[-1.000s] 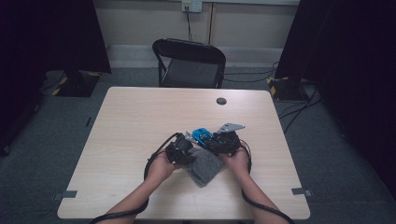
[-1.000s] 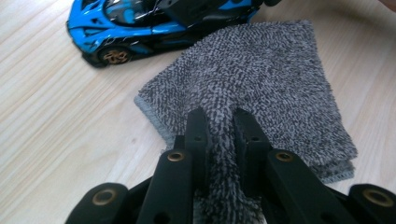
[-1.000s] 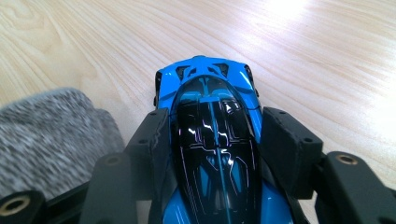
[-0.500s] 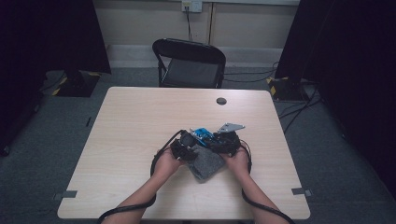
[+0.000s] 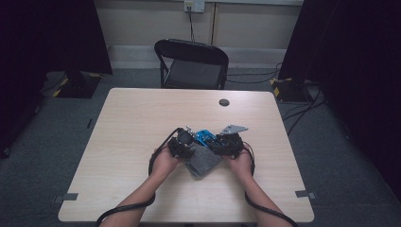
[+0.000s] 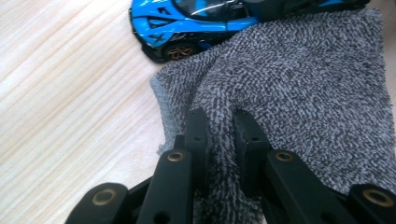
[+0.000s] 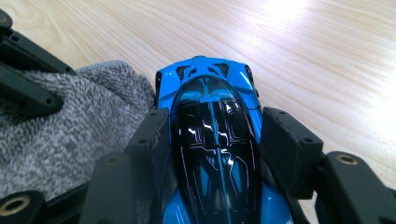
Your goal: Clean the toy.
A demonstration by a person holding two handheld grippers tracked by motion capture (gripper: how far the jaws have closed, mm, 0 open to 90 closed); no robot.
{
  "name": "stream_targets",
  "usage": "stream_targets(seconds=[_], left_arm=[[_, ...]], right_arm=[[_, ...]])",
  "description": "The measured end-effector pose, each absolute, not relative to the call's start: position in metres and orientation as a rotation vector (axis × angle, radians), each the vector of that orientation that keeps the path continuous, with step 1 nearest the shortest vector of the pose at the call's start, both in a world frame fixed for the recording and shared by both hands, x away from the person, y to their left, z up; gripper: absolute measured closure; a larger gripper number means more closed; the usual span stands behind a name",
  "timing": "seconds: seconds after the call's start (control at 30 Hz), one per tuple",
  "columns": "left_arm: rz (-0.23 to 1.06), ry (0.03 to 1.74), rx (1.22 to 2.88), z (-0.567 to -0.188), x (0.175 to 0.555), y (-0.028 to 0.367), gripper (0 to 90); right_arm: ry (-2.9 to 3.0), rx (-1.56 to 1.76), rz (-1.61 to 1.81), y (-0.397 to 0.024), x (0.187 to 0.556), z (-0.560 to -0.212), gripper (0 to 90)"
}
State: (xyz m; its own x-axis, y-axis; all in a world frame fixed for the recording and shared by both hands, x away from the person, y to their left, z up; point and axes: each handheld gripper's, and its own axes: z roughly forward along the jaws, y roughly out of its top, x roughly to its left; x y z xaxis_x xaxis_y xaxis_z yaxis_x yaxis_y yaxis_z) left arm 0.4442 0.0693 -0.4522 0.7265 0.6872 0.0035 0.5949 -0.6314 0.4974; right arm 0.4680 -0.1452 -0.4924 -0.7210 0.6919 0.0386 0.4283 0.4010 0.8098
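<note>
A blue toy car (image 7: 210,135) with a black canopy sits between the jaws of my right gripper (image 7: 212,126), which is shut on its sides. In the high view the car (image 5: 204,137) lies mid-table between both hands. A grey terry cloth (image 6: 299,93) lies on the wood beside the car (image 6: 187,23), one edge against it. My left gripper (image 6: 217,119) is shut on a pinched fold of that cloth. From above, the cloth (image 5: 203,163) spreads between the left gripper (image 5: 189,150) and the right gripper (image 5: 215,142).
The light wooden table (image 5: 142,123) has a small black round disc (image 5: 224,102) near its far edge. A black folding chair (image 5: 193,64) stands behind it. Cables trail from both grippers off the near edge. Grey tape marks (image 5: 305,194) sit at the front corners.
The left gripper has edged slightly toward the car, with the cloth still in its jaws. The right gripper and the car have kept still.
</note>
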Motion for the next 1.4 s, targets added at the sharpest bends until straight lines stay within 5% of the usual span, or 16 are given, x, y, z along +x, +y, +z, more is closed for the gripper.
stream_targets(seconds=[1.4], left_arm=[[0.325,1.185,2.405,-0.450,0.476,0.116,78.0]], right_arm=[[2.359,0.976,1.229,-0.146,0.468,-0.493,42.9]])
